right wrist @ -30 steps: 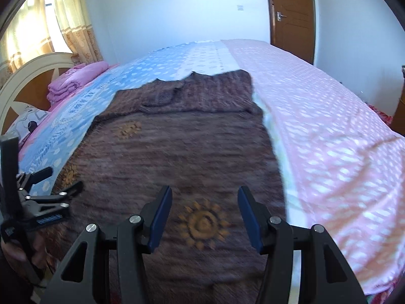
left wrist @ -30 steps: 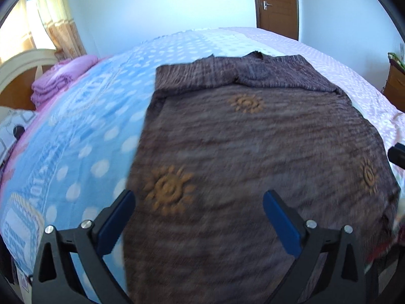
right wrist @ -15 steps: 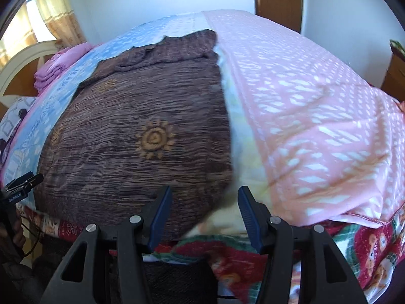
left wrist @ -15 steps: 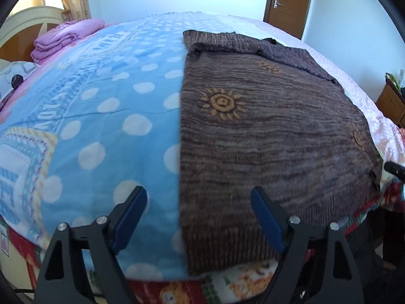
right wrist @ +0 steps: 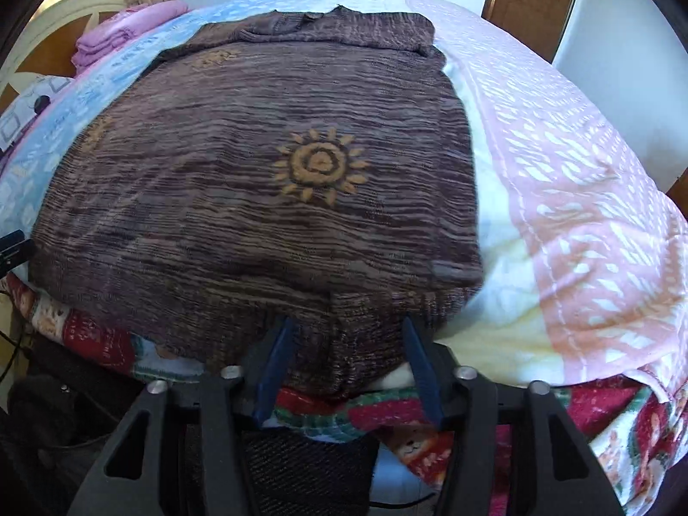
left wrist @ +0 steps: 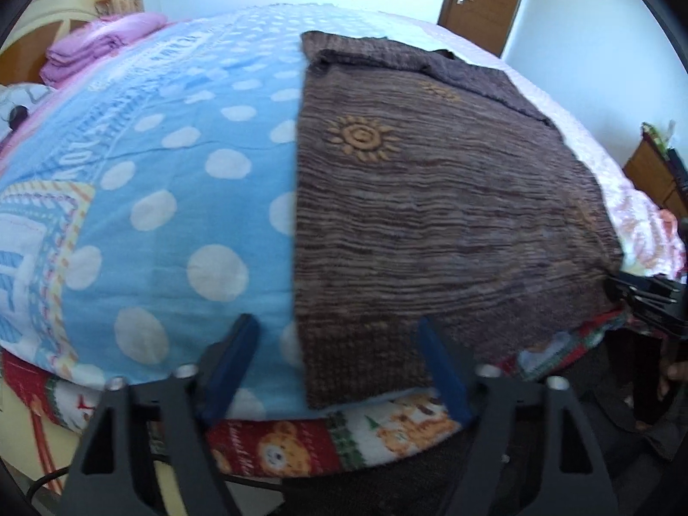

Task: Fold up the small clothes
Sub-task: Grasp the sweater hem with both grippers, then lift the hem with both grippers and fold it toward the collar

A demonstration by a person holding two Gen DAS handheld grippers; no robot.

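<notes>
A brown knitted sweater (left wrist: pixel 430 215) with orange sun motifs lies flat on the bed (right wrist: pixel 580 198), its hem at the near edge of the mattress and its collar toward the far end. It rests across the seam between a blue polka-dot blanket (left wrist: pixel 172 172) and a pink patterned blanket (right wrist: pixel 593 180).

The left gripper (left wrist: pixel 335 365) stands over the sweater's near left hem corner. Its blue fingers (left wrist: pixel 232 357) are apart but closing, with the corner of the knit lying between them and not yet pinched. The right gripper (right wrist: pixel 344 370) stands over the near right hem corner. Its fingers (right wrist: pixel 275 365) are closer together and also closing, with the ribbed hem bunched between them; whether the pads already press on the cloth cannot be told.

The step in hand appears to be the grasp of both hem corners, the start of a fold. The fold itself is not yet made, since the garment lies spread at full length. The next move probably calls for both grips to be firm on the hem before any lift, then for the two corners to be raised together and carried toward the collar, level with each other, so that the fold line runs straight across the body.

A stack of folded pink cloth (left wrist: pixel 99 43) sits near the headboard (right wrist: pixel 56 21), well apart from the sweater.
</notes>
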